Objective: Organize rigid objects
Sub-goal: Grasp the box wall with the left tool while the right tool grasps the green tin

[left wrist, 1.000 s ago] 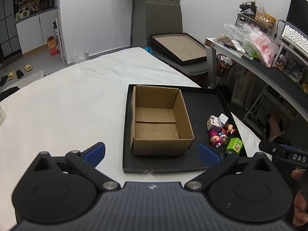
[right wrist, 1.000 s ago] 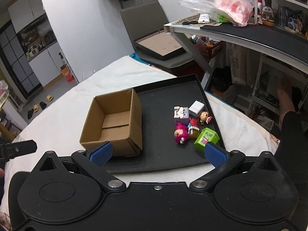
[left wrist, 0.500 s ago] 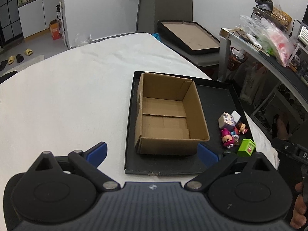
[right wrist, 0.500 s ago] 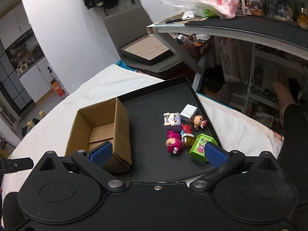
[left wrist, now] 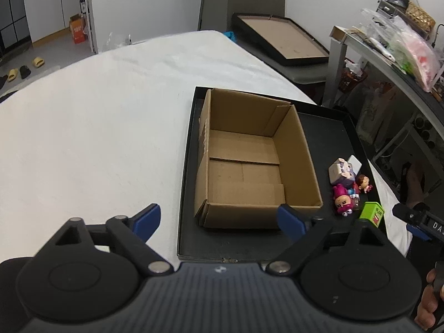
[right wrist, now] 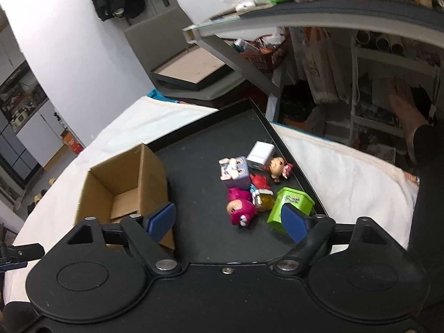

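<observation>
Two hand-held grippers hover over a black tray (left wrist: 327, 127) on a white-covered table (left wrist: 97, 116). The left gripper (left wrist: 219, 220) is spread wide and holds nothing, its blue pads (left wrist: 147, 219) framing the near wall of an open cardboard box (left wrist: 255, 163) that stands on the tray's left side with nothing inside. The right gripper (right wrist: 227, 220) is likewise wide open and holds nothing, poised above a cluster of small toys on the tray's right side. There a green box (right wrist: 290, 204) sits just beside the right-hand pad, next to a pink doll (right wrist: 240, 208) lying on its side, a lilac cube (right wrist: 236, 170), a white charger (right wrist: 260, 152) and a small brown-haired doll (right wrist: 279, 166), all huddled close together near the tray's right rim.
</observation>
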### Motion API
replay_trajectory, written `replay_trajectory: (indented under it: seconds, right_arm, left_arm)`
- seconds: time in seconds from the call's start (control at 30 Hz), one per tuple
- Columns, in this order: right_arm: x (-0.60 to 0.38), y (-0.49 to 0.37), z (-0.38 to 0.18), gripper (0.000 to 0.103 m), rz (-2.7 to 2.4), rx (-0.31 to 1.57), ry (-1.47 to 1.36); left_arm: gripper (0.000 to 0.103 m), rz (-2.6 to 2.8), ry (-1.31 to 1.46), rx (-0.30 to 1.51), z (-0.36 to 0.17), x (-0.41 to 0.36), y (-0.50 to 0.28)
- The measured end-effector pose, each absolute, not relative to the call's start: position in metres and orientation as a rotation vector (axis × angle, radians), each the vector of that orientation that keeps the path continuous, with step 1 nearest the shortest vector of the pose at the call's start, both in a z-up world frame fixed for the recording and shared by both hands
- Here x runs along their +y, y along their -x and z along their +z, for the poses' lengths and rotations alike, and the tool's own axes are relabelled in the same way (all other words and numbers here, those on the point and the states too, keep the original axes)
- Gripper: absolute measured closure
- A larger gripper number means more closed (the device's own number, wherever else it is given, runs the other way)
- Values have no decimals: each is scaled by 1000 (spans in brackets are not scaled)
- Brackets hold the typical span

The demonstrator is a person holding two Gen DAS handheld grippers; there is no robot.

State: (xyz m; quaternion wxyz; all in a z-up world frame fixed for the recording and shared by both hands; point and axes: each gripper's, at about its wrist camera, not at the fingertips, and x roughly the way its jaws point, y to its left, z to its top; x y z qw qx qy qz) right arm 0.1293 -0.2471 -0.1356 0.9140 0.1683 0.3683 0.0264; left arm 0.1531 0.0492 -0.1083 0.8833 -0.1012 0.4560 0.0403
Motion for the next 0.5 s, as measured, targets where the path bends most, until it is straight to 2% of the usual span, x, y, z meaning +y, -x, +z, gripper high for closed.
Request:
replay_trajectory:
  seconds: [0.27, 0.5]
  right_arm:
    - [-261, -149, -167, 43, -18, 798, -399]
    - [-273, -165, -188, 46, -91, 842, -465]
  left_arm:
    - [32, 75, 214, 986, -126, 49, -179]
    - [49, 87, 226, 1029, -146, 51, -201]
